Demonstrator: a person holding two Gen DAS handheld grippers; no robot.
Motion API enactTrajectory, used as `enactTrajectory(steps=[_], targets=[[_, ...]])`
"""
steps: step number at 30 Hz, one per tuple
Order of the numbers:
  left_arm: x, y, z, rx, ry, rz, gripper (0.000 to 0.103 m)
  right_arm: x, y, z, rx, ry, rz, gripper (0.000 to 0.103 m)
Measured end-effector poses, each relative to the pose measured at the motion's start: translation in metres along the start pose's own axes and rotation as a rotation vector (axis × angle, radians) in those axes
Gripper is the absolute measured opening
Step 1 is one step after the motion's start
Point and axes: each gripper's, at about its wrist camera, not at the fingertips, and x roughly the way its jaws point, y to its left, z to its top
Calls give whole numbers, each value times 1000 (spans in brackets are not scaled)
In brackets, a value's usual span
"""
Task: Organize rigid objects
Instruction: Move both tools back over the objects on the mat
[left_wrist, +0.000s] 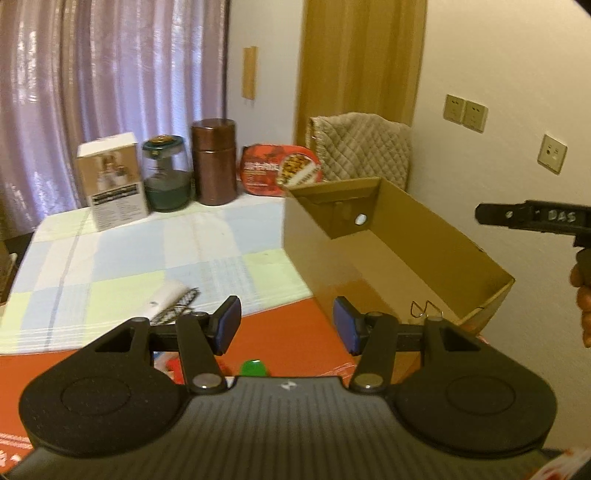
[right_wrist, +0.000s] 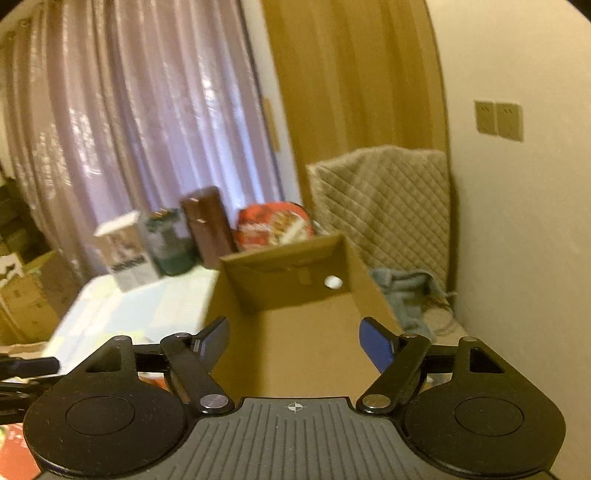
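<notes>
The open cardboard box (right_wrist: 295, 332) lies straight ahead of the empty, wide-spread right gripper (right_wrist: 295, 343), its long axis running away from it, while the left gripper (left_wrist: 286, 325), narrower and also empty, has the box ahead to its right.

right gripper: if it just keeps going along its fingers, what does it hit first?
Probably the open cardboard box. The right gripper, jaws open and empty, points down into it, so likely the box floor, or its far wall with the round hole; depth is unclear.
</notes>
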Motion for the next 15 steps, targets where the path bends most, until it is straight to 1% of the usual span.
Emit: enactTrajectory(steps=[7,10,13,15], targets=[[-42,35,-10,-26,-28,75,51,-31,63,3,-74,-51,107,77],[-56,50,-19,-42,-28,108,52,-38,87,-5,-100,-56,145,78],[-65,64,-30,-58,-22,137,56,-37,107,-19,-112,-42,176,79],[-70,72,-38,-68,-17,152,56,-34,119,-32,-124,-26,190,80]])
